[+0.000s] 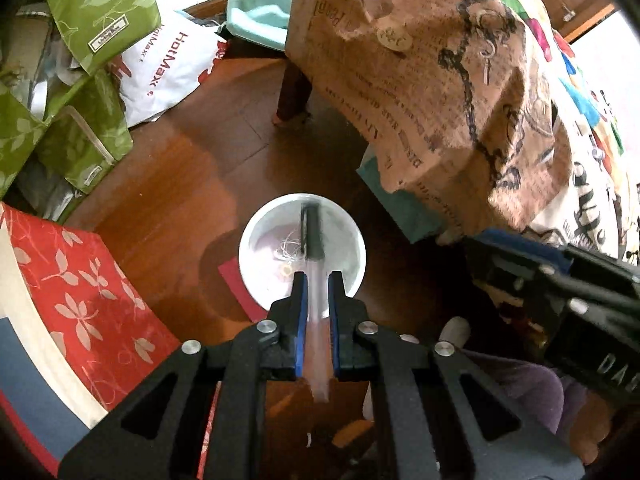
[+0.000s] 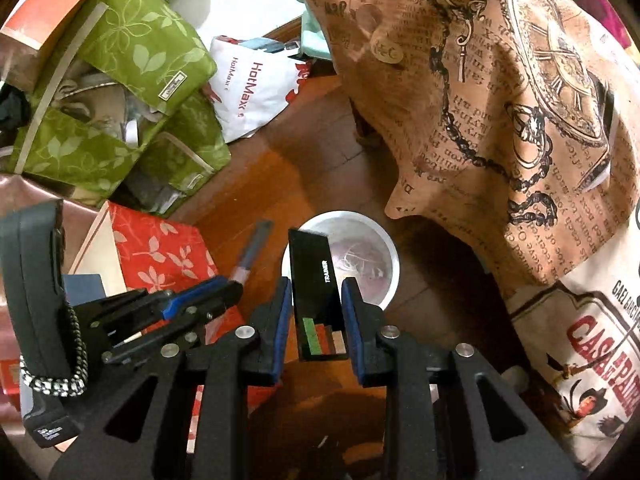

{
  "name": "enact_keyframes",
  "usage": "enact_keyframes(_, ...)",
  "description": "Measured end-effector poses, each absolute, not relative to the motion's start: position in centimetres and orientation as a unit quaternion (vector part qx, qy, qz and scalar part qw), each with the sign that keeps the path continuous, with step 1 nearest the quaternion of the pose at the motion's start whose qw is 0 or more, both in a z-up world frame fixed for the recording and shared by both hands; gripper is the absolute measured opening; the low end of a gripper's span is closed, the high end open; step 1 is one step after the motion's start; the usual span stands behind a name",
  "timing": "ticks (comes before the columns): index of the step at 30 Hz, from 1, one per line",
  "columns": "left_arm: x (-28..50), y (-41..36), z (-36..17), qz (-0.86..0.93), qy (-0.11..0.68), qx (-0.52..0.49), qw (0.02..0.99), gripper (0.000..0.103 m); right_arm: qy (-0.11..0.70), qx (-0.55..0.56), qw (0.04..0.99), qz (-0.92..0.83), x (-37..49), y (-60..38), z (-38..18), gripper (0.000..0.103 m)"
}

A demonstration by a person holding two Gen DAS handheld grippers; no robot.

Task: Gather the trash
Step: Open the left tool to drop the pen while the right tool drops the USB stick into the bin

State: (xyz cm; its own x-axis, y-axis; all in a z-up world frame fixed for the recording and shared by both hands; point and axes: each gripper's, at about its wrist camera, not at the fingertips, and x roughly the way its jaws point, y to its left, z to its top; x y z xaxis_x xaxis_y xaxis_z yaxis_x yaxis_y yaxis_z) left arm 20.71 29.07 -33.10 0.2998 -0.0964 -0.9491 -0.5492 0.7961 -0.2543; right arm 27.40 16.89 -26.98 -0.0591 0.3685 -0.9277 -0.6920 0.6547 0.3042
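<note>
So my left gripper (image 1: pixel 318 280) is pinched onto a pen (image 1: pixel 314 264), a clear-barrelled one with a dark cap, and in the left wrist view it sits dead centre with the capped end poking out over the white bin (image 1: pixel 256 248) just below the middle of the frame. The pen looks motion-blurred, so I can't tell how firmly the blue pads are biting it, but they're pressed to both sides of the barrel. Over on the right wrist view, my right gripper (image 2: pixel 316 296) is clamped on a flat black card (image 2: pixel 318 300) with "TRAINER" printed on it and coloured blocks near its lower end; the card stands upright between the fingers, its top edge overlapping the left rim of the white bin (image 2: pixel 394 276) in the centre of the frame. There's some thin stringy stuff lying in the bottom of the bin. Same view shows my left gripper (image 2: pixel 236 280) coming in from the lower left with the pen (image 2: pixel 250 256) sticking up toward the bin but not over it. Wooden floor (image 1: pixel 192 184) underneath, green leafy bags (image 1: pixel 92 8) upper left, red floral bag (image 1: pixel 80 292) lower left, a HotMax bag (image 1: pixel 168 72) behind them, and a brown newsprint cloth (image 1: pixel 420 80) filling the upper right.
</note>
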Motion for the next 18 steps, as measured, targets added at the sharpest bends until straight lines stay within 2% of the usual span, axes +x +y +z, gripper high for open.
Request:
enact_keyframes(3, 21.1, 29.2, -32.9, 0.163, 0.576, -0.267, 0.755, 0.018, 0.614, -0.132, 0.674, 0.388, 27.7, 16.9, -27.0, 0.032)
enact_keyframes(5, 21.2, 29.1, -32.8, 0.17, 0.579, -0.253, 0.756, 0.018, 0.613, -0.129, 0.676, 0.388, 27.7, 16.7, -27.0, 0.036)
enact_keyframes(12, 20.0, 28.9, -31.4, 0.174, 0.575, -0.234, 0.764, 0.018, 0.596, -0.134, 0.684, 0.399, 27.3, 15.5, -25.7, 0.036)
enact_keyframes(18, 18.9, 27.7, -28.1, 0.18, 0.553, -0.212, 0.785, 0.018, 0.55, -0.141, 0.716, 0.405, 26.2, 13.7, -22.5, 0.036)
